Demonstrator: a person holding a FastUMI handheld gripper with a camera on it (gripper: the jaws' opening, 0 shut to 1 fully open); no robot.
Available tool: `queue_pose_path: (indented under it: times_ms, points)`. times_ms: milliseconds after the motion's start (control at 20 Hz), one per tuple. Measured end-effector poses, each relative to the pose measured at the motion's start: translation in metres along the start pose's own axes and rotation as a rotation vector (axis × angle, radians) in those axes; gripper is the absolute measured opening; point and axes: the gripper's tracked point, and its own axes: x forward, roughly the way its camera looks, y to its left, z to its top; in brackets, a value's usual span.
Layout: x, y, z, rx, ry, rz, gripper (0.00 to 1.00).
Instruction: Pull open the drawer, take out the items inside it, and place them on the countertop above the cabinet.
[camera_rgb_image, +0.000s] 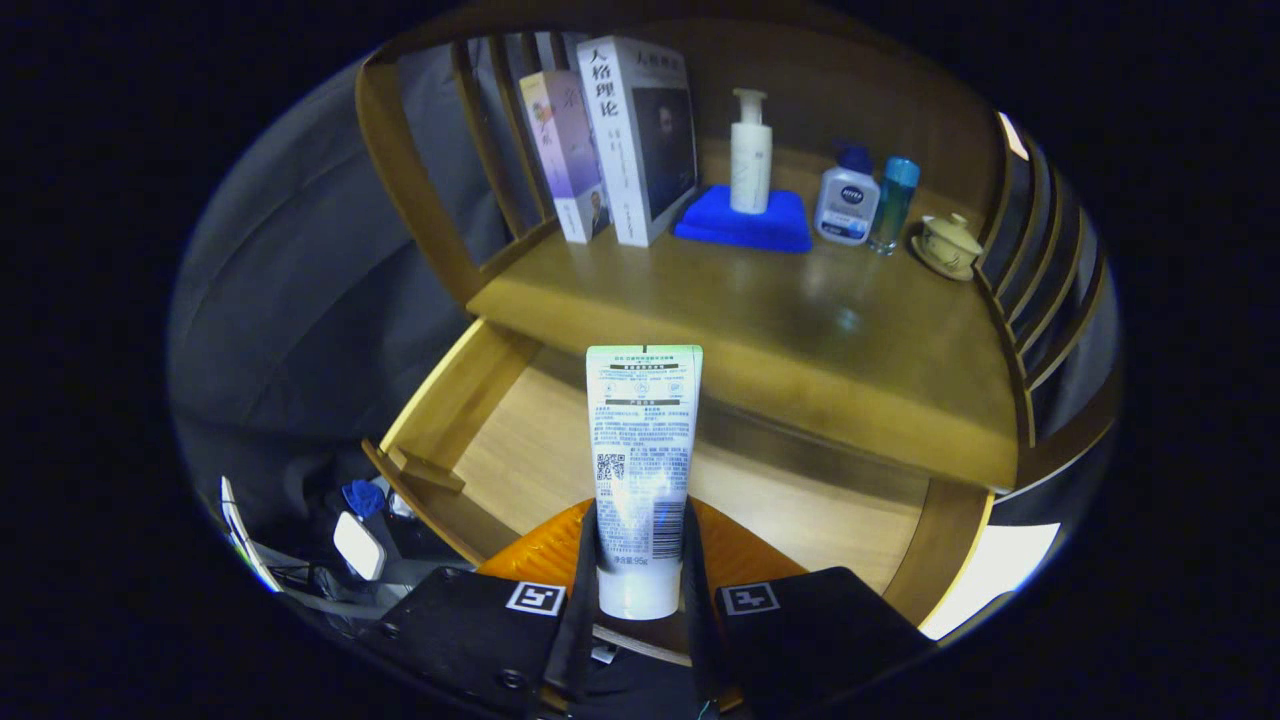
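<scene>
We see a white plastic squeeze tube with a green crimped end (642, 470) standing upright, cap down, pinched between both fingers of the gripper (640, 575), which press on its lower sides. The tube is held above the open wooden drawer (520, 440). Beyond the tube lies the wooden countertop (760, 320), carrying two upright books (620, 140), a white pump bottle (750, 155) on a blue pad (745, 225), and a small lidded cup (948, 245).
</scene>
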Motion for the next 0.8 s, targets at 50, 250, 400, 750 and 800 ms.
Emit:
queue_pose_path:
  times_ms: [50,250,400,750,800]
  points:
    - [-0.002,-0.004,0.009,0.01,-0.015,-0.006,0.42]
    - [-0.004,-0.023,0.046,0.055,-0.064,-0.025,0.42]
    - [0.001,-0.044,0.065,0.088,-0.078,-0.068,0.42]
    - [0.042,-0.084,0.096,0.184,-0.042,-0.115,0.42]
    - [0.049,-0.088,0.096,0.198,-0.026,-0.119,0.42]
